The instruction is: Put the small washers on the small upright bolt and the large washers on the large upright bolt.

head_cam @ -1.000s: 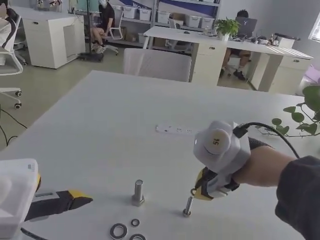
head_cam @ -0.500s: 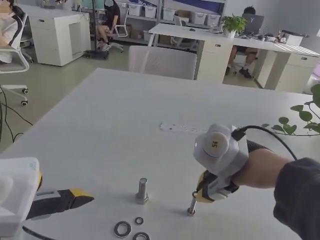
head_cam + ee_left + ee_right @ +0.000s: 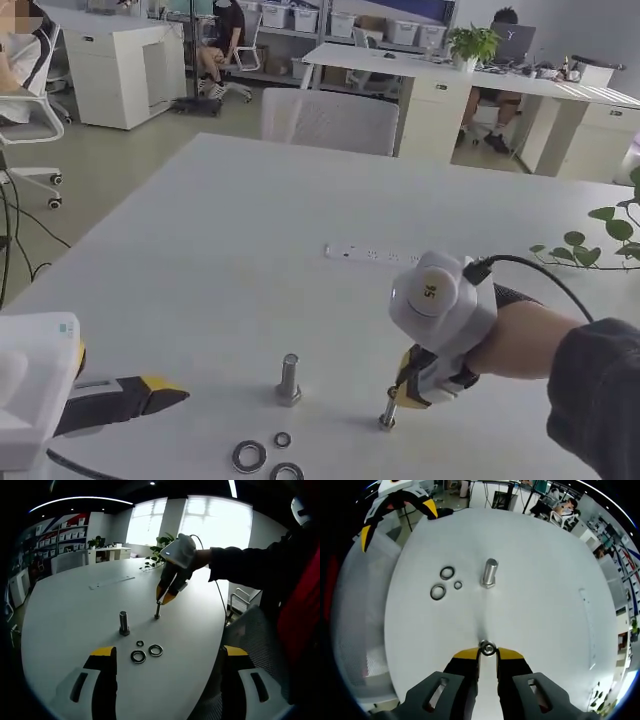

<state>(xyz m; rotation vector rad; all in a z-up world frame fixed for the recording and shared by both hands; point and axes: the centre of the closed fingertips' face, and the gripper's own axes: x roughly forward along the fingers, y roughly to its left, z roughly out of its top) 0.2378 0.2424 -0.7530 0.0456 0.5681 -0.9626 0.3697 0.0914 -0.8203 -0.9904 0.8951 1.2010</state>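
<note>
The small upright bolt (image 3: pixel 387 412) stands on the white table (image 3: pixel 220 290), right of the large upright bolt (image 3: pixel 289 380). My right gripper (image 3: pixel 398 393) hangs right over the small bolt's top, shut on a small washer (image 3: pixel 487 648) held between its yellow tips. In front of the large bolt lie two large washers (image 3: pixel 249 457) (image 3: pixel 287 471) and one small washer (image 3: pixel 283 439). My left gripper (image 3: pixel 150 397) hovers at the lower left, clear of the parts. In the left gripper view it (image 3: pixel 168 651) stands wide open with nothing in it, facing the washers (image 3: pixel 138 656).
A white power strip (image 3: pixel 375 254) lies further back on the table. A plant's leaves (image 3: pixel 600 235) reach in at the right edge. A chair (image 3: pixel 330 120) stands at the table's far side, with desks and seated people beyond.
My right gripper has come down a little, closer onto the small bolt's top. The left gripper and the loose washers stay where they were; the head camera has shifted slightly.
</note>
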